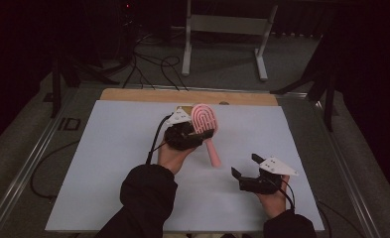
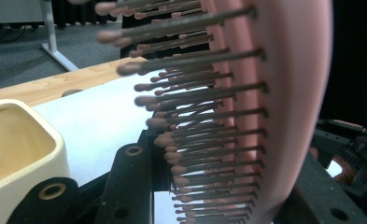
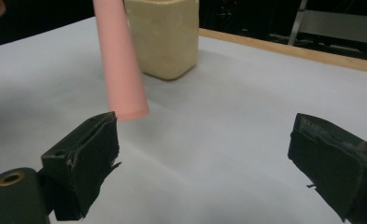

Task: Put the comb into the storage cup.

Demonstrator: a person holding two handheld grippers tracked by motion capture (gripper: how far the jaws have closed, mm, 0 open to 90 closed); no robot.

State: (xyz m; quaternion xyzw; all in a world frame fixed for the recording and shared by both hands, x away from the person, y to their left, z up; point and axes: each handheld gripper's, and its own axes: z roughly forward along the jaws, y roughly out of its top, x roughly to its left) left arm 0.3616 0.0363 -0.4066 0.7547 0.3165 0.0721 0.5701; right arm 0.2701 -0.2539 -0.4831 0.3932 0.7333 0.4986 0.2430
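While my left gripper (image 1: 198,130) clamps the head of a pink hairbrush (image 1: 205,120), my right gripper (image 1: 245,166) waits with its jaws spread wide and nothing between them.

Held above the middle of the white worktop (image 1: 108,168), toward its far edge, the brush stands with its bristles (image 2: 190,121) facing sideways and its handle (image 3: 120,60) slanting down toward my near edge, its tip hanging clear of the surface. My right gripper sits near the worktop's near right corner, just short of that handle tip and not touching it. Behind the brush, near the far wooden edge (image 1: 187,95), a cream square container (image 3: 165,35) stands, just beside my left gripper and close behind the handle in the right gripper view.
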